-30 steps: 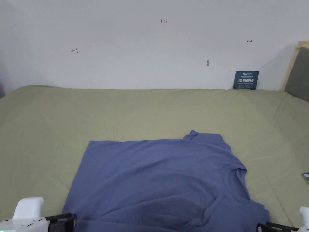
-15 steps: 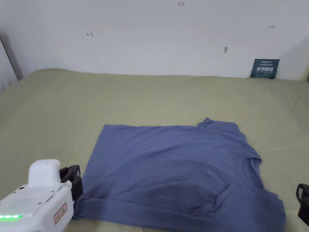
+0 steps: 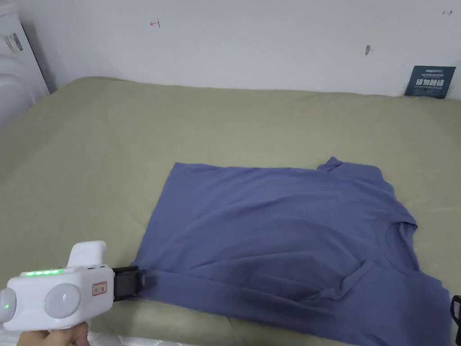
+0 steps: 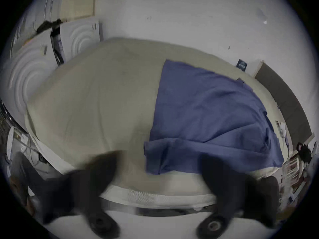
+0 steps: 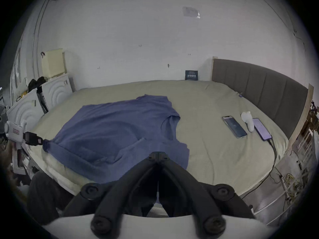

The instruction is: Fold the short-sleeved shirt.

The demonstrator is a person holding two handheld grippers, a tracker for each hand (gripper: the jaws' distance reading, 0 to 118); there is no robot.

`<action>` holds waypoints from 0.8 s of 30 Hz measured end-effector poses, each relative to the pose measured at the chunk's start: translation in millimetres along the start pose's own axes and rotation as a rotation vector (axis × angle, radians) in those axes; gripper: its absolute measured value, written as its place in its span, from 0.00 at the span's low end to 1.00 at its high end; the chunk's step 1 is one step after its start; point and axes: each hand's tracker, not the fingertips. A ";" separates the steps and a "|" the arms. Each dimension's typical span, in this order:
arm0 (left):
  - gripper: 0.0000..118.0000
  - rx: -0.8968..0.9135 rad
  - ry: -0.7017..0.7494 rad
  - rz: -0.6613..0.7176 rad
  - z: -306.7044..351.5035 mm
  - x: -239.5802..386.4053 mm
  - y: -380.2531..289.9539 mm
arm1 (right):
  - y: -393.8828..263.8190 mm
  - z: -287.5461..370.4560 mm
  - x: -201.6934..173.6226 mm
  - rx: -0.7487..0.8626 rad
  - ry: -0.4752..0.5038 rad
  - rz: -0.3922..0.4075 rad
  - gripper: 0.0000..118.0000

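A blue short-sleeved cotton shirt (image 3: 288, 234) lies spread on a wide bed covered by an olive-green sheet (image 3: 135, 144). The shirt sits toward the near edge of the bed, its neck opening to the right and its hem to the left. A strip along its near side is folded over onto the body.

The left gripper (image 3: 135, 283), a white handheld unit with a row of green lights and black jaws, is at the near left corner of the shirt. In the left gripper view its two jaws stand wide apart and blurred, released, with the folded shirt corner (image 4: 155, 158) lying between them and just beyond the tips; they do not press on the cloth.

The right gripper (image 5: 158, 154) sits at the near right part of the shirt, by the sleeve. In the right gripper view its black jaws are clenched, tips meeting over blue fabric; whether cloth is pinched between them cannot be told.

On the right of the bed, well apart from the shirt, lie two dark smartphones (image 5: 233, 126) with a small white device (image 5: 247, 123) between them. A grey padded headboard (image 5: 259, 85) stands at the right. A small dark card (image 3: 430, 82) leans against the white wall at the far edge.
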 end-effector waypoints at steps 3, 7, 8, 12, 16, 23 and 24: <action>0.95 -0.041 0.024 0.015 -18.9 -7.2 10.3 | -7.3 -8.7 6.3 -0.047 0.028 -0.017 0.02; 0.45 -0.057 0.034 -0.005 4.1 33.9 -1.3 | -14.9 -22.3 17.9 -0.140 0.026 -0.022 0.02; 0.34 -0.058 0.028 -0.014 0.0 31.1 -1.1 | -16.9 -26.8 22.2 -0.187 0.017 -0.040 0.02; 0.02 -0.049 -0.003 -0.027 -10.7 28.9 -1.5 | -26.9 -35.0 38.5 -0.294 0.030 -0.082 0.03; 0.02 -0.048 -0.002 -0.044 -22.5 19.0 0.2 | -36.7 -40.8 46.7 -0.362 0.068 -0.092 0.43; 0.02 -0.047 0.008 -0.052 -17.8 23.9 -0.4 | -52.0 -61.2 42.0 -0.459 0.116 -0.056 0.90; 0.02 -0.048 0.007 -0.052 -18.1 23.9 -0.5 | -52.7 -64.1 42.9 -0.468 0.127 -0.069 0.90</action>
